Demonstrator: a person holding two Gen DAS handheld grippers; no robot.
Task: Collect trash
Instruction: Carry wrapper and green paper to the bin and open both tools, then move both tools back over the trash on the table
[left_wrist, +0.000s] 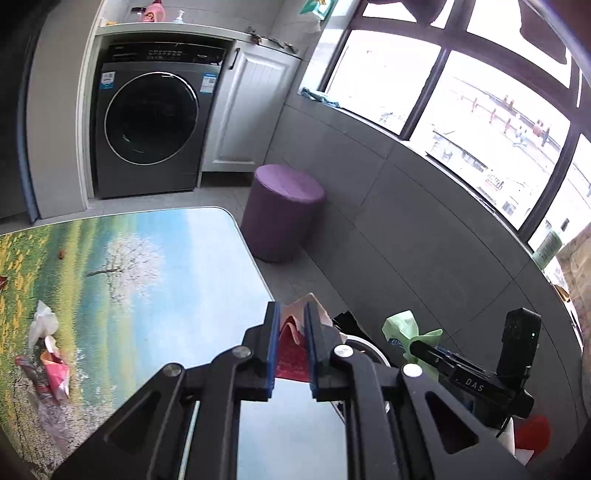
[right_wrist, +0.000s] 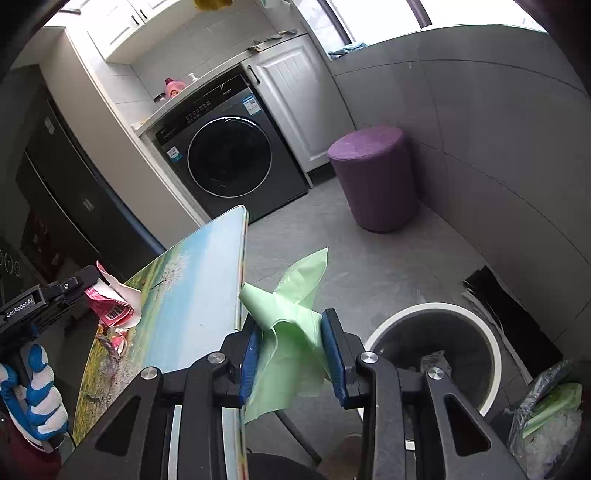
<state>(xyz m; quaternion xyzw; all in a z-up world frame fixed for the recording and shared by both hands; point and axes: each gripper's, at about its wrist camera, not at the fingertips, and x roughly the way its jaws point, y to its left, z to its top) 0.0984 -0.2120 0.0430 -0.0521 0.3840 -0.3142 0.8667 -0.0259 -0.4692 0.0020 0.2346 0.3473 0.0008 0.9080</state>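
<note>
My left gripper (left_wrist: 291, 314) is shut on a red and pink wrapper (left_wrist: 291, 350), held at the right edge of the landscape-print table (left_wrist: 166, 258). It also shows in the right wrist view (right_wrist: 110, 308). My right gripper (right_wrist: 291, 325) is shut on a light green plastic bag (right_wrist: 291, 332), held beside the table edge, left of the round white-rimmed bin (right_wrist: 439, 354) on the floor. The green bag also shows in the left wrist view (left_wrist: 402, 328). More trash lies on the table's left: a white tissue (left_wrist: 42, 321) and red-pink wrappers (left_wrist: 51, 373).
A purple stool (left_wrist: 282, 214) stands on the floor past the table. A grey washing machine (left_wrist: 151, 122) sits at the back wall. A clear bag of waste (right_wrist: 546, 410) lies right of the bin. A black sheet (right_wrist: 506, 306) lies on the floor behind the bin.
</note>
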